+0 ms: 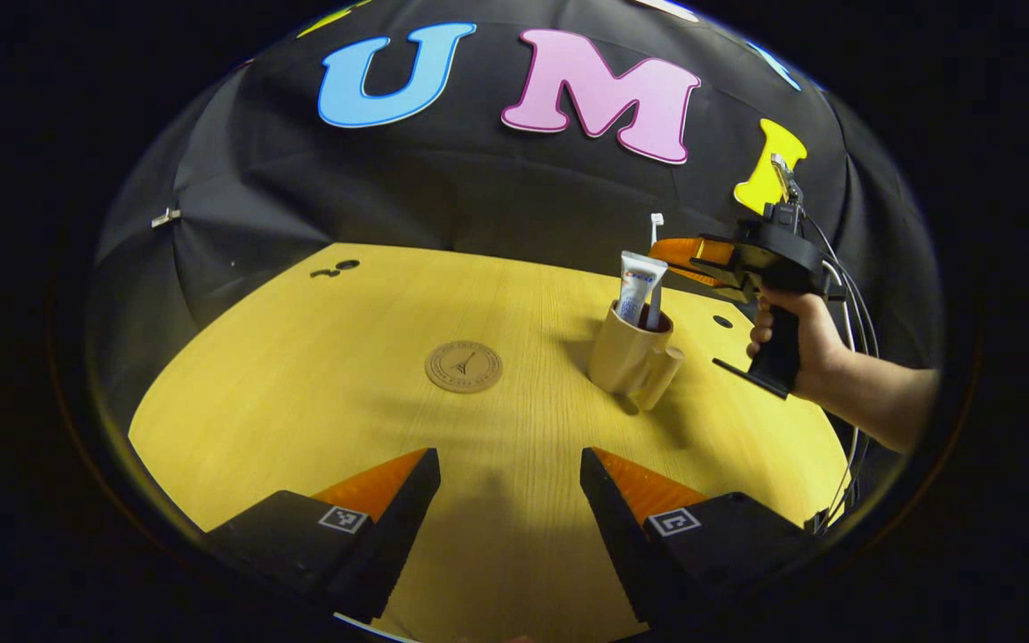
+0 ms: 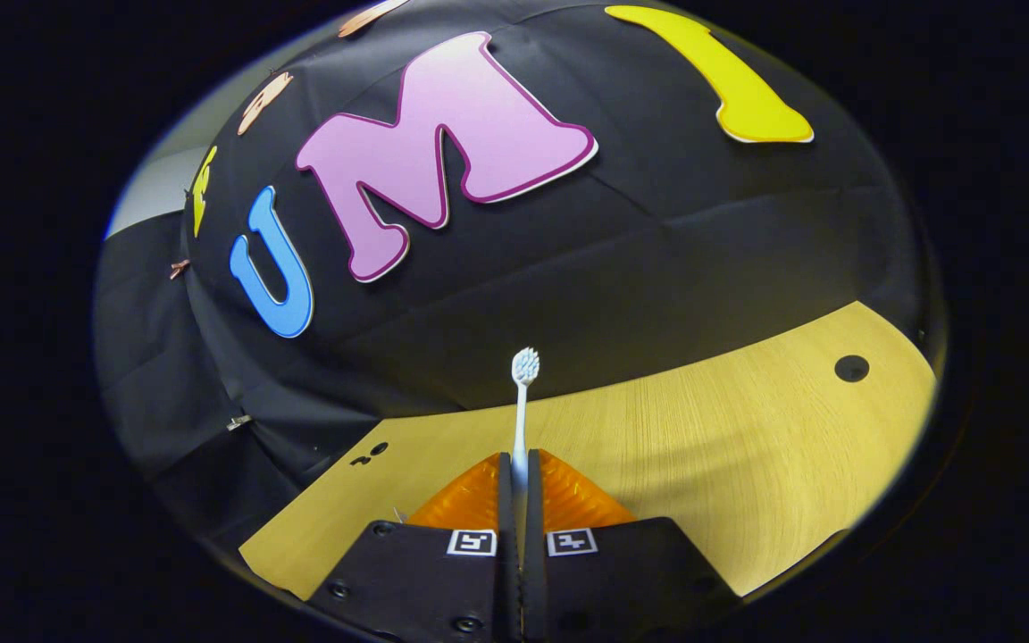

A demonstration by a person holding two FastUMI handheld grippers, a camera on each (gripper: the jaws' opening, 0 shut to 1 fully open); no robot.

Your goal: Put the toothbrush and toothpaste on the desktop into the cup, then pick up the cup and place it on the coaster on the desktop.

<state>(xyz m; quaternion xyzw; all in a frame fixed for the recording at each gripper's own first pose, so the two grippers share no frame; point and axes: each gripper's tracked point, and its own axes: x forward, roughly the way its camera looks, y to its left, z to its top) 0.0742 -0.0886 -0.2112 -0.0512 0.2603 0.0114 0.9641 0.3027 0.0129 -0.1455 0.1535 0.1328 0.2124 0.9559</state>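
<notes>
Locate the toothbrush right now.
The toothbrush stands clamped in the right hand-held gripper; in the left gripper view it is in the cup beside the toothpaste.

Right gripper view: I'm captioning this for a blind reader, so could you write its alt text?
The right gripper has its jaws shut on the handle of a white toothbrush, whose bristled head points up. Behind it are the wooden desktop and the booth's black cloth wall.

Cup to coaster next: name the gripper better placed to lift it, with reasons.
Left, probably. The left gripper is open and empty, facing the cup and coaster. The right gripper is shut on the toothbrush, so occupied.
</notes>
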